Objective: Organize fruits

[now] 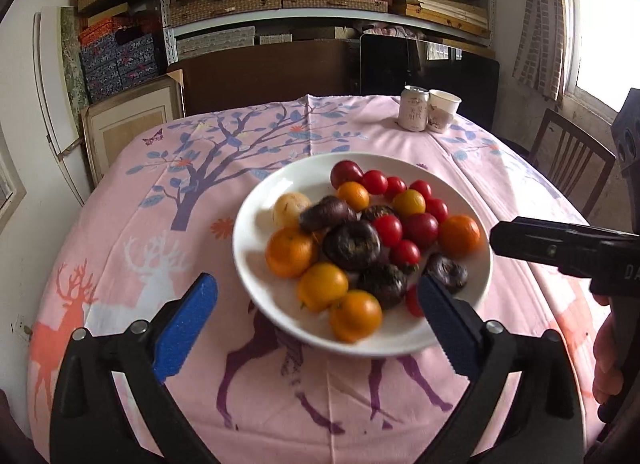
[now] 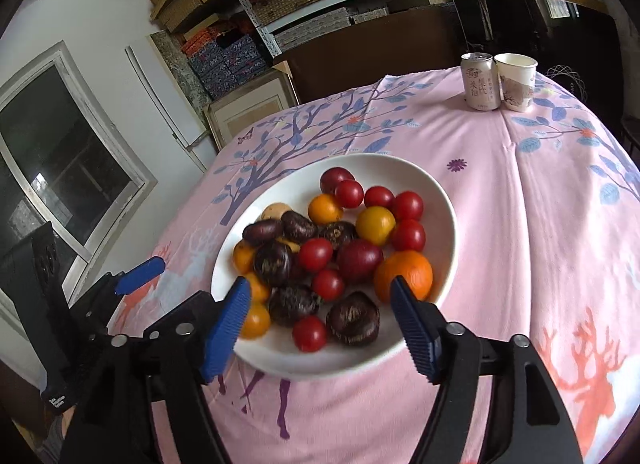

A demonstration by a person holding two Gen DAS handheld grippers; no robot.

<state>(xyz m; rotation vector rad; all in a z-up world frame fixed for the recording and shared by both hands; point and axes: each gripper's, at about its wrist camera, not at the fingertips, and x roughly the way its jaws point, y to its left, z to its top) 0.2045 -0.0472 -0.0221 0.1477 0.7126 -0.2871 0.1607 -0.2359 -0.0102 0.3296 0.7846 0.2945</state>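
Now both tools, left (image 1: 318,318) and right (image 2: 318,322), gape wide, empty, above the plate (image 2: 436,192).

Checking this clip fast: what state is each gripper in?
Left gripper: open, holding nothing.
Right gripper: open, holding nothing.

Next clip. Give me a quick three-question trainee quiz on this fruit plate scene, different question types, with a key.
1. True or false: the left gripper holds a tomato.
2. What stands beside the drink can? A) paper cup B) bottle C) bowl
3. Fill in: all the fruit lies on one white ____.

Key: 1 false, both the left and the right gripper are open and empty. 2 A, the paper cup. 3 plate.
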